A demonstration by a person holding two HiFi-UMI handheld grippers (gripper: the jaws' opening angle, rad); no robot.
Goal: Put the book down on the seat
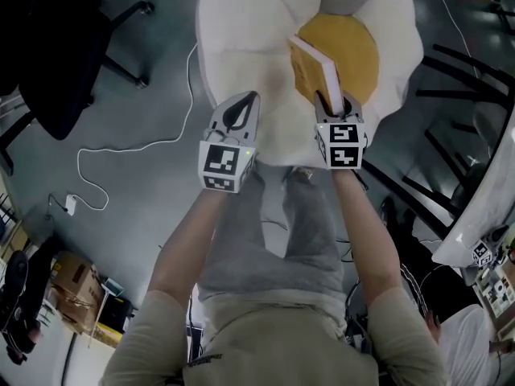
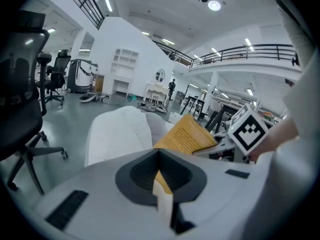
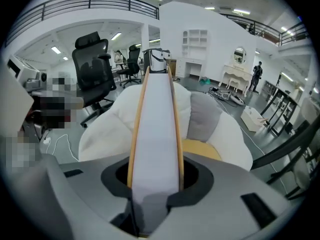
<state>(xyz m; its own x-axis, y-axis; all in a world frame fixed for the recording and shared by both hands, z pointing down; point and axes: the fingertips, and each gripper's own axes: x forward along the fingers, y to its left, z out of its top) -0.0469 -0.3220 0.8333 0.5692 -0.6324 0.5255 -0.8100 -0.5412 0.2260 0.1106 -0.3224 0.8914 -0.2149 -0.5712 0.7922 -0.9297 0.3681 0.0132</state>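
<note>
Above the seat (image 1: 233,30), over the near edge of its yellow cushion (image 1: 358,51), the book (image 1: 312,69) stands on end, its long axis rising away from the right tongs (image 1: 335,103) pinching its lower edge, while the left tongs (image 1: 244,107), pressed together and empty, hang left of that cushion.

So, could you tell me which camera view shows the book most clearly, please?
The head view: nearly the whole book is held on edge in the right gripper, above the seat's yellow cushion. The left gripper view shows its yellow cover side-on; the right gripper view only its white page edge between the jaws.
</note>
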